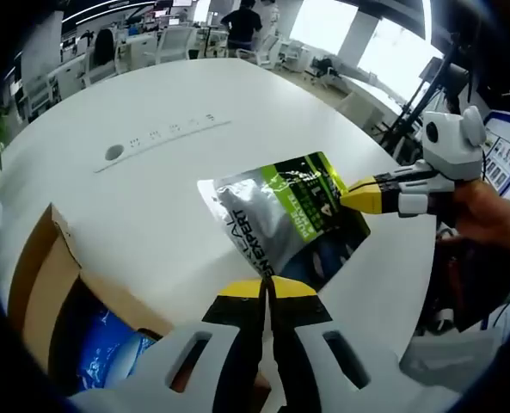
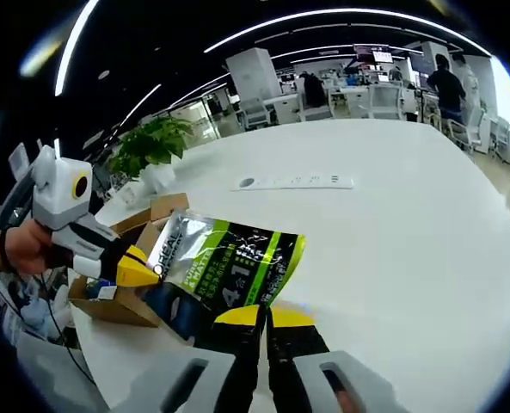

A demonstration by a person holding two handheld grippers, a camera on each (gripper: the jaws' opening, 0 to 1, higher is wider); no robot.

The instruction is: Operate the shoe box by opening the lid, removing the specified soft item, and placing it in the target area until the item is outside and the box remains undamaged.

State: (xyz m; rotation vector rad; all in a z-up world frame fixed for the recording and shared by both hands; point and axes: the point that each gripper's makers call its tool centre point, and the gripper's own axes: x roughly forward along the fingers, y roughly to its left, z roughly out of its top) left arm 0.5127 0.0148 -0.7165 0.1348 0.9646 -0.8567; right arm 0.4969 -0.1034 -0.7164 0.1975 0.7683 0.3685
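We see both hand-held grippers clenched on a silver, green and black foil pouch held just above the white tabletop. The left hand-held gripper grasps one edge of the pouch, and the right hand-held gripper pinches the opposite edge. The open cardboard shoe box sits on the tabletop just beside the pouch, something blue inside it.

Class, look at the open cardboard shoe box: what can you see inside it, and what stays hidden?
Inside the shoe box, the left gripper view shows a dark interior with something blue and shiny. The left gripper covers the rest, so what else it holds cannot be told.
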